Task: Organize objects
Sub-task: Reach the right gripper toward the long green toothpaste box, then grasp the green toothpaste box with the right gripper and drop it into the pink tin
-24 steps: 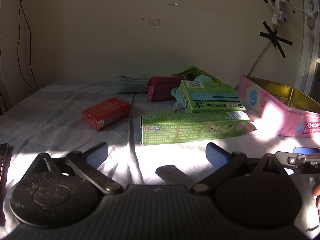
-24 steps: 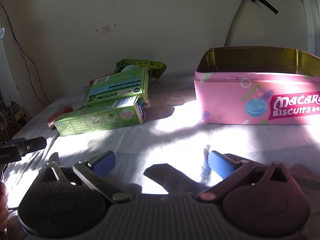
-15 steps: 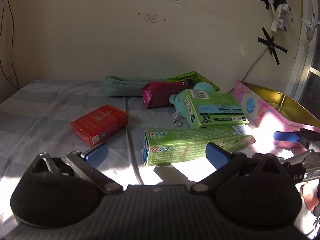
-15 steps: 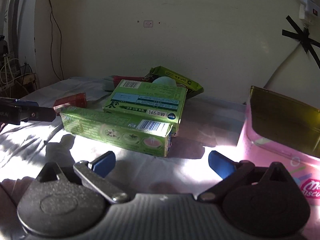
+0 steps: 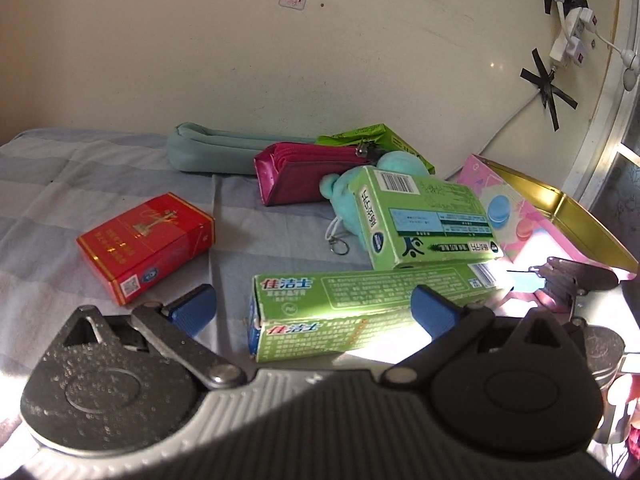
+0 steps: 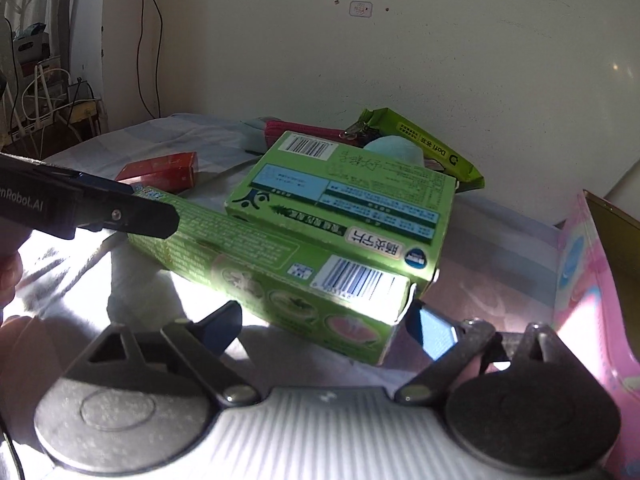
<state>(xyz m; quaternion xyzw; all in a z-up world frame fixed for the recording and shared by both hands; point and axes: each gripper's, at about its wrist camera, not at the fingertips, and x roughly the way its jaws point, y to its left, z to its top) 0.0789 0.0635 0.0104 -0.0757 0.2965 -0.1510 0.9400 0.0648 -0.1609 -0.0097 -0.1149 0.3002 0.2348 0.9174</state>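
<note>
Red packet (image 5: 146,246), near left, lying flat on the striped cloth (image 5: 60,184). Clear of both tools; no present risk.

Teal pouch (image 5: 216,151) and magenta zip pouch (image 5: 298,178), far, against the wall. Soft, slumped; likely to sag if pinched at one end.

Left gripper (image 5: 313,306), released, jaws spread wide. The left end of the long toothpaste box (image 5: 360,312) lies between its blue pads, none pressing. Risk: closing across that end flap could crush the thin card.

Teal plush (image 5: 394,162) with key ring (image 5: 339,247), half buried under the broad green box (image 5: 430,220). Risk: the ring cord may snag and drag along.

Broad green box appears propped on the toothpaste box and the plush. Risk: drawing out the toothpaste box would probably tip it over.

Right gripper (image 6: 326,326), released, jaws straddling the barcode end of the toothpaste box, not pressing. Risk: two tools closing on one box from opposite ends could buckle it or fight over it.

Green snack wrapper (image 6: 424,148), far behind the plush.

Pink biscuit tin (image 5: 560,216), far right, open and apparently empty; probable destination. Risk: the long box may not fit flat inside.
</note>
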